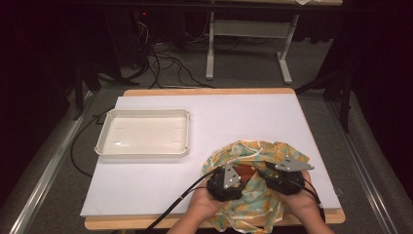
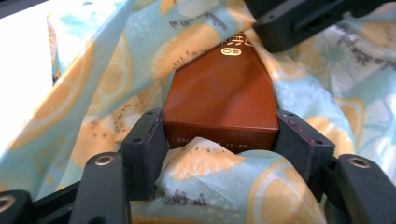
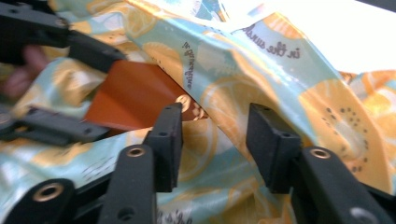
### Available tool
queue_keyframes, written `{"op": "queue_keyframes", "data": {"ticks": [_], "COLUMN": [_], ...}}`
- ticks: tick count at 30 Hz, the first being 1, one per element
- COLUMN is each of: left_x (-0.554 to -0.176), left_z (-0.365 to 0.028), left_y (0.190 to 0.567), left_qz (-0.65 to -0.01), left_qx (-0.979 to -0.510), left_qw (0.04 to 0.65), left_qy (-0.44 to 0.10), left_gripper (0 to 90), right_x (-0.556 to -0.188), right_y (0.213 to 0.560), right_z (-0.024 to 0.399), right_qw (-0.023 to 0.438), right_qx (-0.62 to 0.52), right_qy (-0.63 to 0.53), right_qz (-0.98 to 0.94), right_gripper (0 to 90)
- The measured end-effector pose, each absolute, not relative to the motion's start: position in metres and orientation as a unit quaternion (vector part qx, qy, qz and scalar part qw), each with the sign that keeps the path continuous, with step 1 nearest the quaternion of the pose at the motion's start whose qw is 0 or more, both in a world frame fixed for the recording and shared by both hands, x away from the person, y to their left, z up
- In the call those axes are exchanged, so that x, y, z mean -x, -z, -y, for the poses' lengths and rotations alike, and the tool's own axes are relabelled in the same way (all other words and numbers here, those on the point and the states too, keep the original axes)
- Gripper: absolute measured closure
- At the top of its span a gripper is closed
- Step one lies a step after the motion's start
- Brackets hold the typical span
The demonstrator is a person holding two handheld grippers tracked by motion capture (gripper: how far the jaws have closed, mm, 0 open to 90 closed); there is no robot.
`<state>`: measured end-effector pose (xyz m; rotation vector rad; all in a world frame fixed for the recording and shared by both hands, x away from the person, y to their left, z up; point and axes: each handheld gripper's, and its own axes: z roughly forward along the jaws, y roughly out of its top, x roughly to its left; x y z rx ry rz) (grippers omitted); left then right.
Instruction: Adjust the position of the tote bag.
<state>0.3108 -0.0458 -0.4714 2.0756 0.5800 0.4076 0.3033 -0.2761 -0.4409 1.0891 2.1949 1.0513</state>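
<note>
**Brown box clamped amid printed cloth, near edge of table**

Found at the near right of the white table top (image 1: 160,180): a brown box (image 2: 219,100) lying in a crumpled cloth (image 2: 79,98) printed with orange slices on pale blue. Left gripper (image 2: 219,140) closed on the box's near end, one jaw on each side, pads pressing the side walls; a fold of cloth bunched beneath and between the jaws. Grip judged a steadying hold, keeping the box put while the cloth is worked around it.

Right gripper (image 3: 215,140) standing part open over a raised ridge of cloth, pads clear of the fabric on both sides; nothing held. Placement suggests either a fold just let go or one about to be taken.

In the way: loose cloth draped over the box's far end and flanks, hiding its corners. Grippers close together, little room between them.

Elsewhere: a white tray (image 1: 104,146) at the left of the table, well apart. Cables on the floor beyond.
</note>
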Motion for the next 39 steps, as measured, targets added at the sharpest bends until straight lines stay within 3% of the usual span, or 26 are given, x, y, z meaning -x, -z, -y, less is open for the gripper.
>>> {"op": "queue_keyframes", "data": {"ticks": [3, 6, 7, 14, 21, 26, 29, 35, 39], "left_x": [-0.303, -0.299, -0.299, -0.296, -0.297, -0.299, -0.299, -0.299, -0.296], "left_z": [0.033, 0.024, 0.023, 0.014, 0.012, 0.01, 0.011, 0.024, 0.032], "left_y": [0.471, 0.47, 0.47, 0.469, 0.471, 0.472, 0.472, 0.471, 0.469], "left_qz": [-0.239, -0.245, -0.244, -0.241, -0.238, -0.238, -0.238, -0.25, -0.256], "left_qx": [-0.843, -0.843, -0.844, -0.846, -0.843, -0.841, -0.84, -0.838, -0.84], "left_qw": [0.454, 0.453, 0.451, 0.452, 0.46, 0.467, 0.467, 0.46, 0.45], "left_qy": [-0.164, -0.155, -0.155, -0.148, -0.143, -0.137, -0.139, -0.153, -0.163], "left_gripper": [39.6, 39.7, 39.7, 39.9, 39.9, 39.9, 39.8, 39.7, 39.7], "right_x": [-0.306, -0.311, -0.314, -0.339, -0.374, -0.389, -0.383, -0.353, -0.335], "right_y": [0.441, 0.44, 0.439, 0.436, 0.453, 0.476, 0.477, 0.446, 0.423], "right_z": [0.263, 0.257, 0.257, 0.297, 0.343, 0.368, 0.371, 0.355, 0.347], "right_qw": [0.239, 0.243, 0.249, 0.268, 0.215, 0.15, 0.158, 0.22, 0.225], "right_qx": [-0.392, -0.396, -0.396, -0.451, -0.503, -0.525, -0.522, -0.488, -0.486], "right_qy": [-0.379, -0.366, -0.36, -0.333, -0.332, -0.355, -0.359, -0.376, -0.404], "right_qz": [-0.804, -0.806, -0.807, -0.784, -0.769, -0.758, -0.758, -0.757, -0.742], "right_gripper": [60.5, 87.4, 90.0, 90.0, 90.0, 90.0, 90.0, 69.3, 61.4]}}
